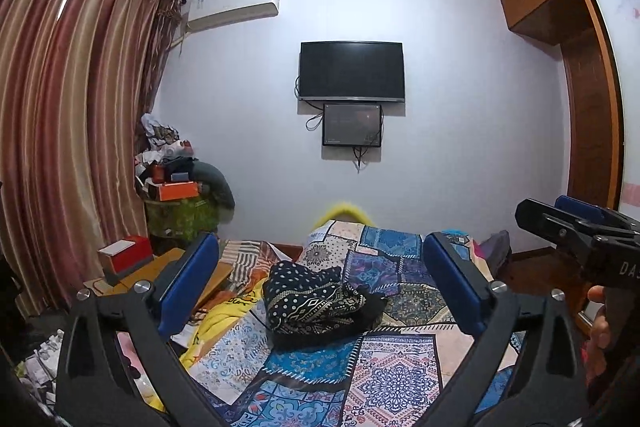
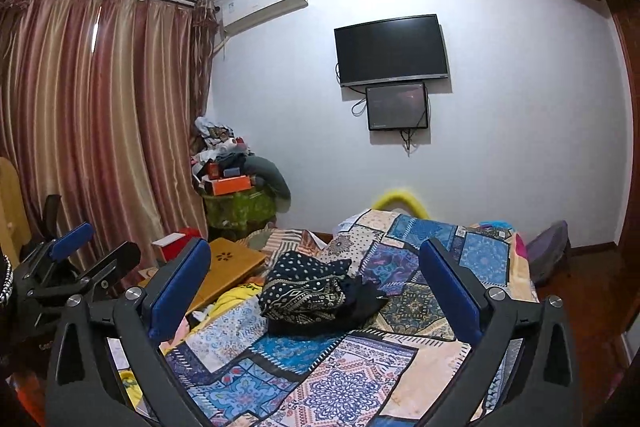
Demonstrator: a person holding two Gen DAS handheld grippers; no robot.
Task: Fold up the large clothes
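Bedroom scene: a patchwork-quilted bed (image 1: 400,367) held a crumpled dark patterned garment (image 1: 316,303); left claw (image 1: 320,283) and right claw (image 2: 316,287) hovered above, both released, grasping nothing.

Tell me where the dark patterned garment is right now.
The dark patterned garment lies bunched on the patchwork bedspread, centred between the open jaws in both wrist views, with the yellow cloth at its left.

Garment (image 1: 320,303) lies bunched, its shape indistinguishable.
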